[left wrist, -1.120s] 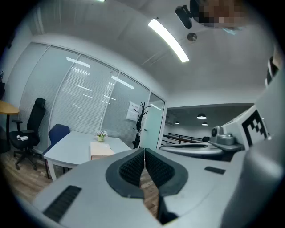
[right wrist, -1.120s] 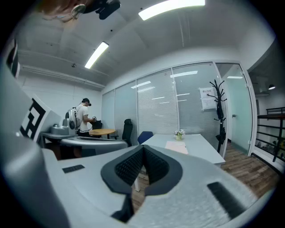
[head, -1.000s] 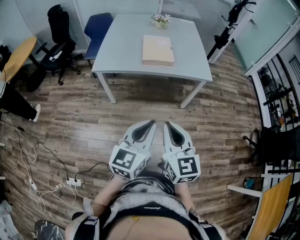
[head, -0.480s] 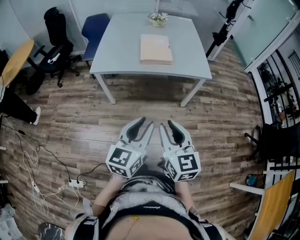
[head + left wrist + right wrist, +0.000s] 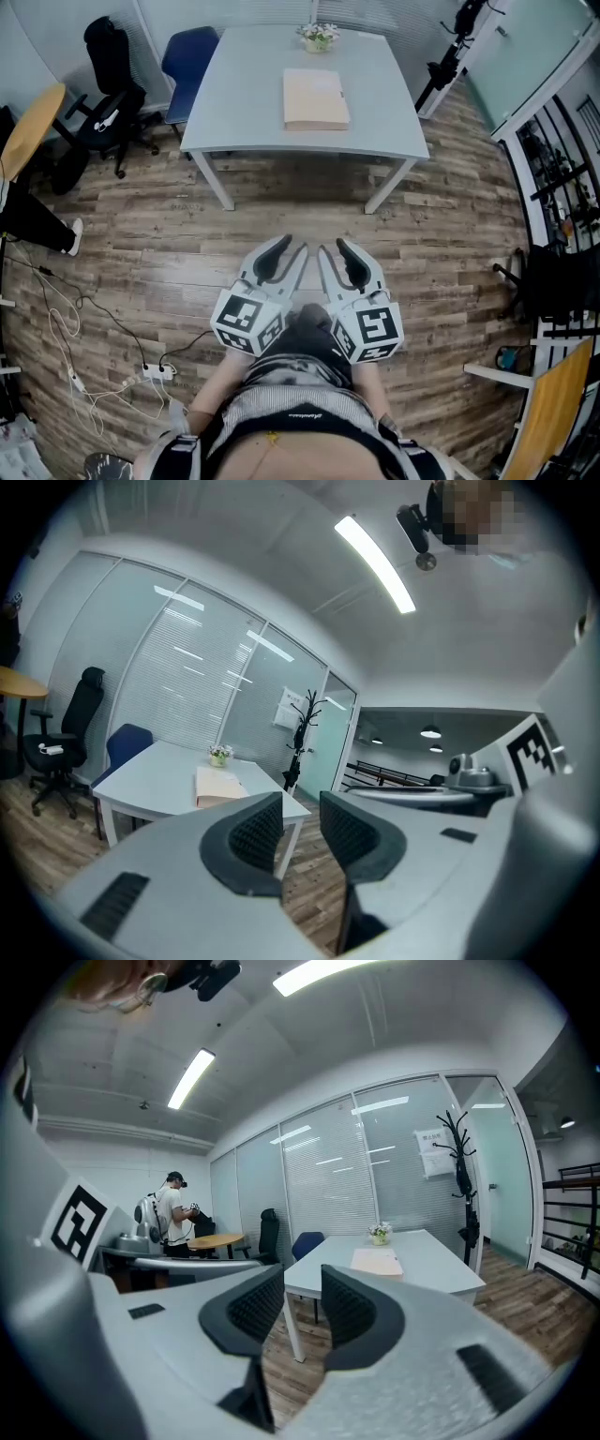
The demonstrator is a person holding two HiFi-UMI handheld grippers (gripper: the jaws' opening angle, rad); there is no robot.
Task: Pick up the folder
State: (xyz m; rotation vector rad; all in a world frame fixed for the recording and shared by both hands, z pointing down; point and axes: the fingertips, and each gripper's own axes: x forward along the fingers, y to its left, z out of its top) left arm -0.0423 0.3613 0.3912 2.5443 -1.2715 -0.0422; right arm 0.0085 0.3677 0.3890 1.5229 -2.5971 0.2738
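Observation:
The beige folder (image 5: 316,98) lies flat on the pale grey table (image 5: 244,103), far ahead of both grippers. My left gripper (image 5: 292,246) and right gripper (image 5: 332,247) are side by side close to my body, above the wooden floor, pointing at the table. The jaws of both have just been opening, and nothing is between them. In the left gripper view the left gripper (image 5: 300,808) shows a narrow gap, with the folder (image 5: 217,785) small beyond it. In the right gripper view the right gripper (image 5: 302,1283) is likewise parted, and the folder (image 5: 376,1261) lies on the table (image 5: 431,1265).
A small flower pot (image 5: 318,36) stands behind the folder. A blue chair (image 5: 192,56) and a black office chair (image 5: 108,56) are left of the table, and a coat stand (image 5: 450,47) is at its right. Cables and a power strip (image 5: 155,372) lie on the floor. A person (image 5: 173,1218) stands by a round wooden table.
Both grippers' jaws have gone from shut to slightly parted. The grippers themselves stay in about the same place in front of my body.

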